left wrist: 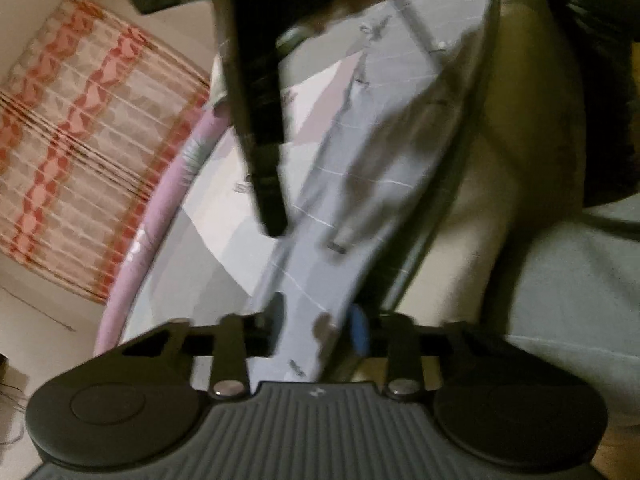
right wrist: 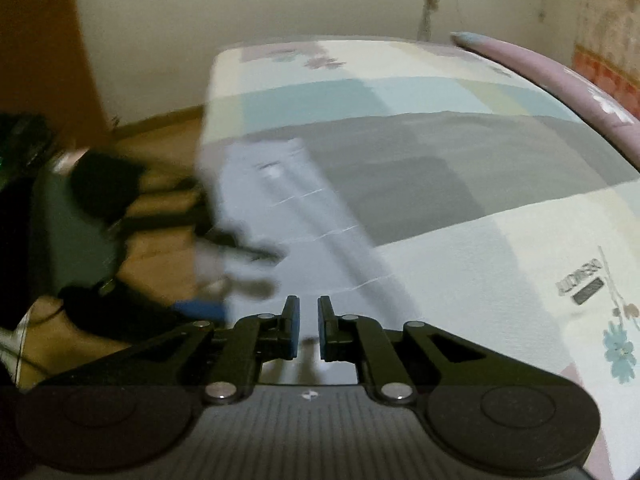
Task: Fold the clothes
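Left wrist view: the garment, grey-blue with thin white lines, runs from the upper right of the frame down into the mouth of the left gripper.
Garment's place: it lies along the near side of the bed. In the right wrist view it is a long pale band from centre left down to the bottom centre.
Left fingers: cloth covers them. Only one blue pad shows at the cloth's right edge, so how wide they stand, or whether they pinch the cloth, cannot be told.
Right fingers: the right gripper has its pads drawn close, with a narrow slit between them. Pale cloth lies just beyond the slit, but whether any is caught there cannot be told.
Risk, slipping: a thin layer held by little more than an edge could pull free if either tool is swung quickly, and both pictures are smeared as by fast motion.
Risk, overhang: the cloth sits close to the bed's left edge in the right wrist view, so a loose end might slide off towards the floor.
Risk, crooked fold: the two tools are close together, so uneven pulls may twist the band.
Hidden: the garment's kind, its full outline and its far end are lost to blur.
Cut off: the striped red pattern at the left of the left wrist view is not identifiable.
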